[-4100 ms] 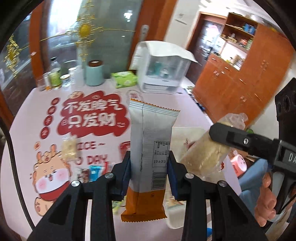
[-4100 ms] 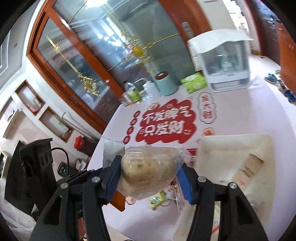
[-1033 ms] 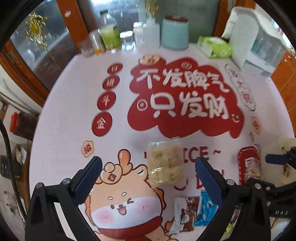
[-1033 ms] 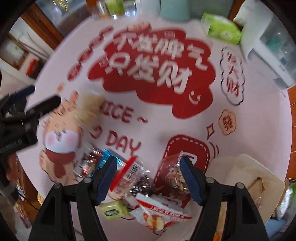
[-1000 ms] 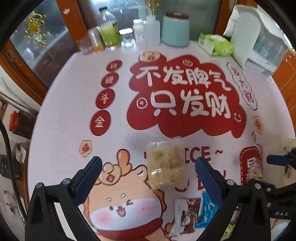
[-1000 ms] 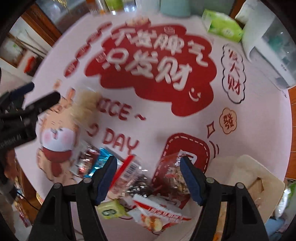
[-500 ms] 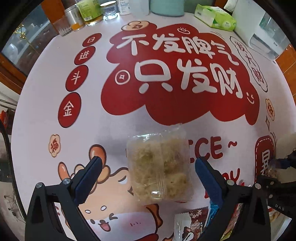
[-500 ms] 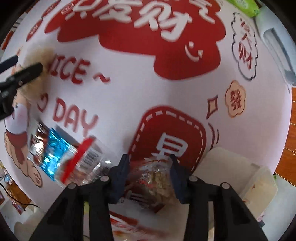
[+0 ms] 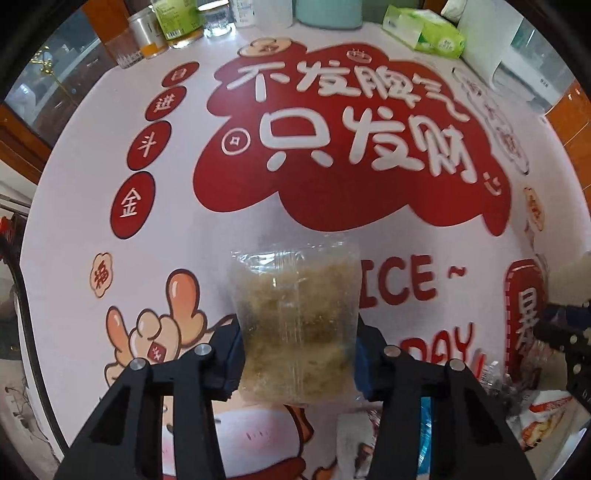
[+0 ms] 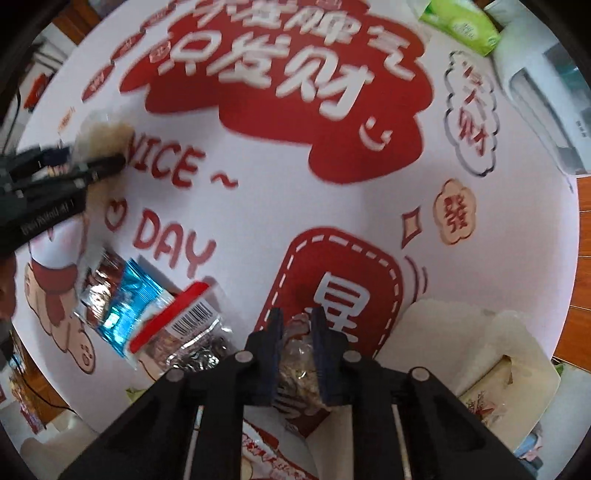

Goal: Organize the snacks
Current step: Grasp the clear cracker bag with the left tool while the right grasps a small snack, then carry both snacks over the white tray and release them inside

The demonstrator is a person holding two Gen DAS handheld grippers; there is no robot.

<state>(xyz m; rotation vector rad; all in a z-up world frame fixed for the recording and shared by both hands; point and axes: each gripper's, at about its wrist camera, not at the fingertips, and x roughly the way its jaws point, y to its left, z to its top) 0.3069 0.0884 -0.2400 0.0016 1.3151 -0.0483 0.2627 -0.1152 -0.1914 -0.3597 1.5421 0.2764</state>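
Note:
My left gripper [image 9: 297,354] is shut on a clear packet of pale crispy snack [image 9: 295,317], just above the printed table mat. The same packet shows in the right wrist view [image 10: 103,133] at the far left, in the left gripper [image 10: 88,162]. My right gripper [image 10: 297,332] is shut on a small clear packet of nuts [image 10: 299,365] over the red label print. A white tray [image 10: 461,332] lies just to its right with a snack inside. Loose packets, blue [image 10: 122,302] and red-striped [image 10: 177,325], lie to its left.
Bottles and jars [image 9: 177,22], a teal canister [image 9: 328,14], a green tissue pack [image 9: 424,33] and a white appliance [image 10: 546,74] stand along the far edge. More packets [image 9: 546,417] lie at the lower right. The right gripper's body [image 9: 569,332] shows at the right.
Both grippers came down to the table and closed: the left on the crispy snack packet, the right on the nut packet. The snacks held four seconds ago are gone from both.

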